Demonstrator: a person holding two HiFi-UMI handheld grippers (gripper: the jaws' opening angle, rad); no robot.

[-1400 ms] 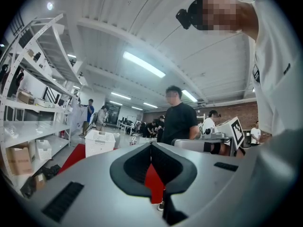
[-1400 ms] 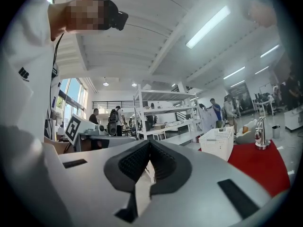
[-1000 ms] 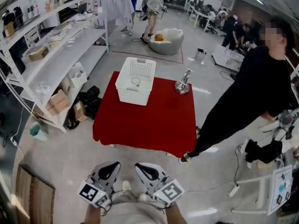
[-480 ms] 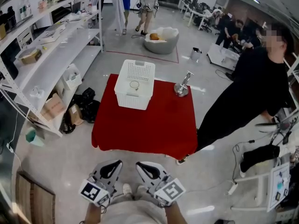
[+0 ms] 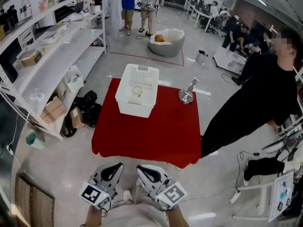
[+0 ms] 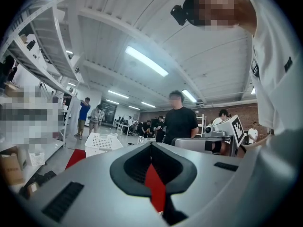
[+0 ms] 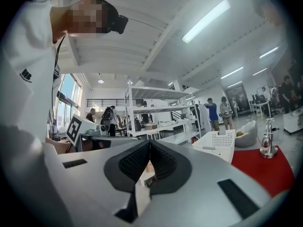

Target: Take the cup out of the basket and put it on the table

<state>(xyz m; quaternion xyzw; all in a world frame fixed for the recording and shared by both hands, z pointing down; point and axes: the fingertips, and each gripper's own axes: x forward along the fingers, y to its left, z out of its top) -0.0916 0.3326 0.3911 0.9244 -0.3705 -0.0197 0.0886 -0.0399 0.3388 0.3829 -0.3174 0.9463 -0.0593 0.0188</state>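
Left gripper (image 5: 113,169) and right gripper (image 5: 144,170) side by side, level. Gripper views show each pair of jaws pinched tight, nothing between. Red table (image 5: 151,136) well ahead of both. Only head view shows cup (image 5: 137,91), inside basket (image 5: 126,107). Gripper views catch just the basket wall. Metal stand (image 5: 186,94) sits right of basket.

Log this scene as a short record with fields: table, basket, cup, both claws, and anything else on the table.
table: red table, ahead of both claws
basket: white basket, on the table's far side
cup: cup inside the basket
left claw: shut, empty
right claw: shut, empty
other: shiny metal object, right of the basket
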